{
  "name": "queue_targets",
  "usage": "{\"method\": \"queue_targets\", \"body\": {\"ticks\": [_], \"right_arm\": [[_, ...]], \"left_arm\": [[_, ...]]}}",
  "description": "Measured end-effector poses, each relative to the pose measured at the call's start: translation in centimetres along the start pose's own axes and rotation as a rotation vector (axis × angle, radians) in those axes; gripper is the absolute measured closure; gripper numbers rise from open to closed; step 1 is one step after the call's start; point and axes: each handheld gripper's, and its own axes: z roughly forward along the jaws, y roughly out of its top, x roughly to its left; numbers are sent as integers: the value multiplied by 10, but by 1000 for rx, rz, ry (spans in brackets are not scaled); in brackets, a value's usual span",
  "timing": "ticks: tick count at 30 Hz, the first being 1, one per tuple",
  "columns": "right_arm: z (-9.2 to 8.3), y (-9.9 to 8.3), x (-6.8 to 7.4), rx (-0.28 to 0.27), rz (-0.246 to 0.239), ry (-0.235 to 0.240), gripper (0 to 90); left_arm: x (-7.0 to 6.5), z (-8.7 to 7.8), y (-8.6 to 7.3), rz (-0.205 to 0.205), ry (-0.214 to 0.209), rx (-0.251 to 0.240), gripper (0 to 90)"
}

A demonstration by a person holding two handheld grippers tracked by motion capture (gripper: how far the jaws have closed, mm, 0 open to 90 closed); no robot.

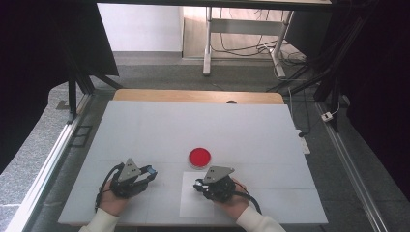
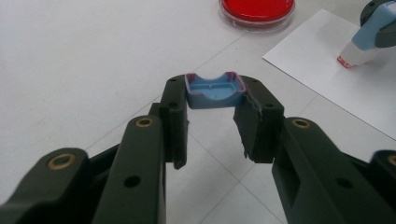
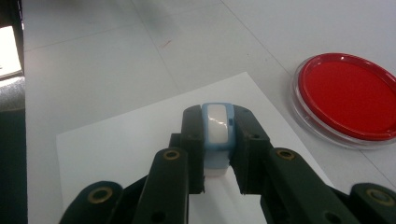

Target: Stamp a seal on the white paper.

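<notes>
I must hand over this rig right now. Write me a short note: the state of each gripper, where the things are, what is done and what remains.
Left gripper: shut on the blue cap, held just above the table.
Right gripper: shut on the blue-and-white stamp, over the white paper; its red-edged end seems to touch the sheet.
Red dish: on the table just beyond the paper.
Done: cap is off the stamp.
Left, probably: finish stamping, lift away, put the cap on again.
</notes>
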Motion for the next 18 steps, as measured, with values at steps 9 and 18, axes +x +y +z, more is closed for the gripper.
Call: {"method": "queue_targets", "body": {"ticks": [9, 18], "right_arm": [[-1, 0, 0, 9, -7, 3, 760], [0, -1, 0, -3, -6, 0, 760]], "left_arm": [[1, 0, 0, -1, 0, 2, 648], [1, 0, 0, -2, 0, 2, 648]]}}
